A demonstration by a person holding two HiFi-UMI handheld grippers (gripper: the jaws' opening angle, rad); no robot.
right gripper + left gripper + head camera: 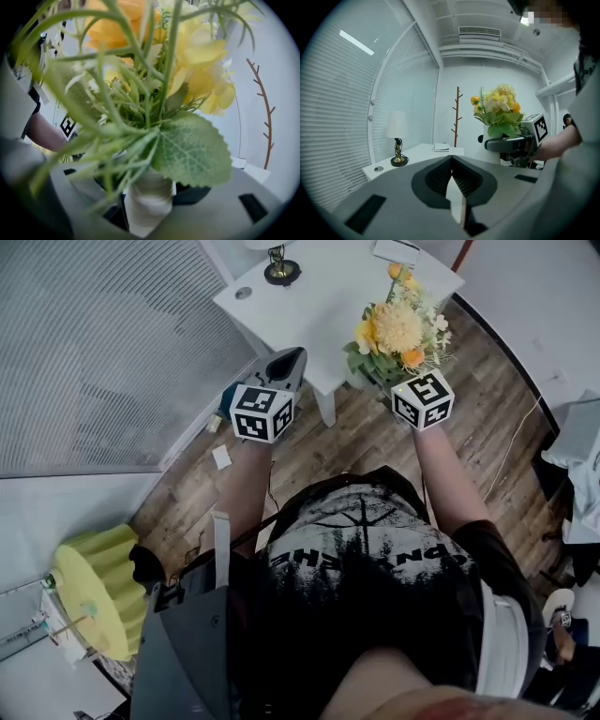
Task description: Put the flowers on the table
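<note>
Clamping flowers (398, 329) by stem, R hand-held gripper (149, 210) holds them upright, blooms up; L hand-held gripper (452, 161) closed.

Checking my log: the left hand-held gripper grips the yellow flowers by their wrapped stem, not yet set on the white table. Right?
Wrong side. The right hand-held gripper grips the yellow flowers by their wrapped stem, not yet set on the white table; the right gripper view shows it. The left hand-held gripper is shut, empty.
</note>
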